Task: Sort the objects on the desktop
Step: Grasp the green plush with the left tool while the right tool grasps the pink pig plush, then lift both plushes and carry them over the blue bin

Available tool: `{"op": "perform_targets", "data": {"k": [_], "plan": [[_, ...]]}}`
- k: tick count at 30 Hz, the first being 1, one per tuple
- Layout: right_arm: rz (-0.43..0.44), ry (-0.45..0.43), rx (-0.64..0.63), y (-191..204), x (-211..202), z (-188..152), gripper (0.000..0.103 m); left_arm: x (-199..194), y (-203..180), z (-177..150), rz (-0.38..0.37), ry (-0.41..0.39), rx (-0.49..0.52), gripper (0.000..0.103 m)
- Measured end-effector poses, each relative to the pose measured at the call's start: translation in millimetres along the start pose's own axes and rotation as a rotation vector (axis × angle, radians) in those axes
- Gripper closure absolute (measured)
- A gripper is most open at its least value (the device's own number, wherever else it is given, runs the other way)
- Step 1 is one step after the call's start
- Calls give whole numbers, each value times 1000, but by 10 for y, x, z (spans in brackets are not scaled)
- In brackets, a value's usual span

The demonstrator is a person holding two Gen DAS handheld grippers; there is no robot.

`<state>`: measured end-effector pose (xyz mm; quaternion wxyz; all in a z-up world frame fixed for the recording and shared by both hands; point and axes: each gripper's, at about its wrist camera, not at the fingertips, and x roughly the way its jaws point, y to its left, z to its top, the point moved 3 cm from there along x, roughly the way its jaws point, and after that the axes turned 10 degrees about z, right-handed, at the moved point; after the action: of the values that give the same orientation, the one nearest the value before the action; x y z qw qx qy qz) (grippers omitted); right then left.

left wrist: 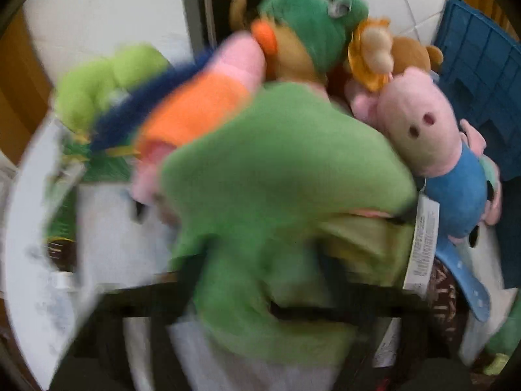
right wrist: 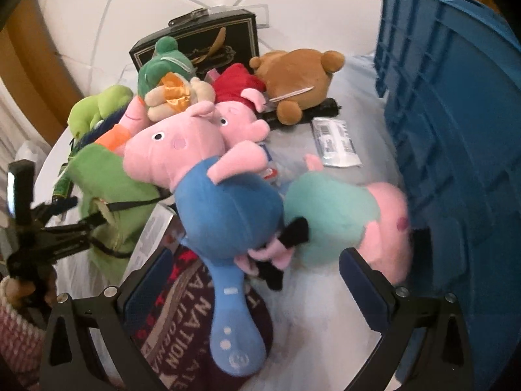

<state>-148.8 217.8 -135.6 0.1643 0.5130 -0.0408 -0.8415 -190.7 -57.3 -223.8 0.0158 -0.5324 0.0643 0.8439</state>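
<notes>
Two sets of jaws at work. Left gripper (left wrist: 270, 293) clenched on the green plush (left wrist: 276, 176), likely to lift it clear of the heap on the worktop (right wrist: 358, 75). Right gripper (right wrist: 257, 293) released, spread wide over the blue-bodied pig plush (right wrist: 224, 208) at 12 o'clock. Three more pig plushes, one brown bear (right wrist: 296, 78); blue crate (right wrist: 456, 150) at 2 o'clock, probably the sorting destination.

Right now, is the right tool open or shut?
Open. The right tool has its two blue-padded fingers spread wide apart, with the blue-bodied pig plush lying ahead, not pinched between them.
</notes>
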Motion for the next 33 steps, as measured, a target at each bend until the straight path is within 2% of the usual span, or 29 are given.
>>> {"op": "perform_targets", "data": {"k": [1,2,4,7,10,13,16,19,21,22,23,25,27,30,33], "plan": [[3,8,-5,13,68,34,0,89,44,-1,2,54,-20,102],[5,16,-13,31,135,69,0,108,128,16,5,68,-54,102],[7,27,-38,89,274,148,0,-22,303,98,3,27,-101,102],[14,43,-81,193,493,274,0,-211,452,238,85,-55,-91,102],[25,82,-111,278,738,368,0,-261,503,326,74,-79,-95,102],[11,112,-142,346,966,436,0,-196,443,319,52,-70,-75,102],[-6,140,-149,354,1106,467,0,-176,418,241,12,-19,-75,102],[-6,147,-147,324,1135,463,0,-257,411,190,16,-17,-57,100],[-3,151,-144,296,1129,455,0,-315,380,153,-2,-12,-46,91],[3,152,-141,281,1118,448,0,-336,362,148,-28,-2,-52,74],[7,152,-138,275,1109,443,0,-345,357,142,-44,2,-54,43],[12,154,-127,238,1087,419,0,-305,284,132,-45,2,-33,0],[18,158,-111,194,1078,392,0,-183,284,78,-10,26,-29,0],[24,158,-85,114,1055,349,0,134,329,-56,-25,115,-81,0],[38,151,-74,103,1034,323,0,467,333,-228,12,201,-90,0]]}}
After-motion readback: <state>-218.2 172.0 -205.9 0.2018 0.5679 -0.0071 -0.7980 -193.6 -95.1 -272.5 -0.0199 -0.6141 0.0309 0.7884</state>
